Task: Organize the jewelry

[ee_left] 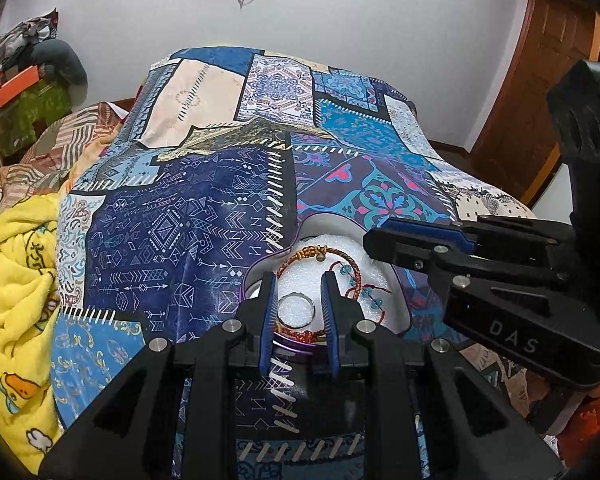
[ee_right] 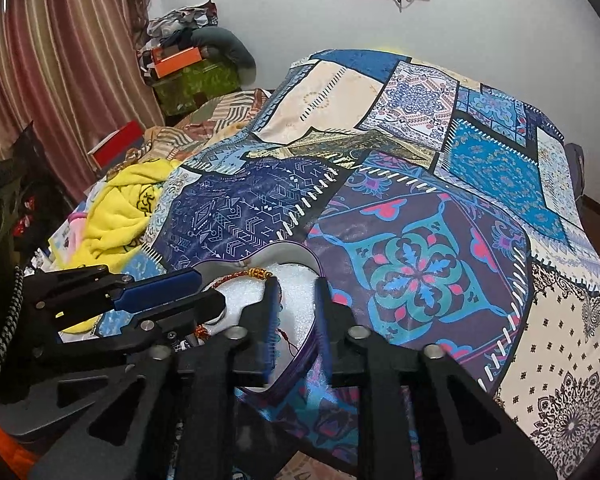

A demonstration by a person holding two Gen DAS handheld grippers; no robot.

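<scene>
Left gripper (ee_left: 298,312) sits low center of its view, fingers spread either side of the ring (ee_left: 296,311), not pinching it, I'd guess lining up a grab. The ring's in the heart-shaped box (ee_left: 396,280), with a red bracelet (ee_left: 320,254) looped around it and a beaded bracelet (ee_left: 364,284) crowding the right. Right gripper (ee_right: 296,316) is spread too, over the box rim, maybe steadying it.

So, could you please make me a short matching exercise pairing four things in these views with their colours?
Things:
1. ring
2. beaded bracelet
3. blanket
4. box rim

Colours:
A. yellow
B. purple
C. silver
D. red cord, teal beads

Pairs: 1-C, 2-D, 3-A, 4-B
</scene>
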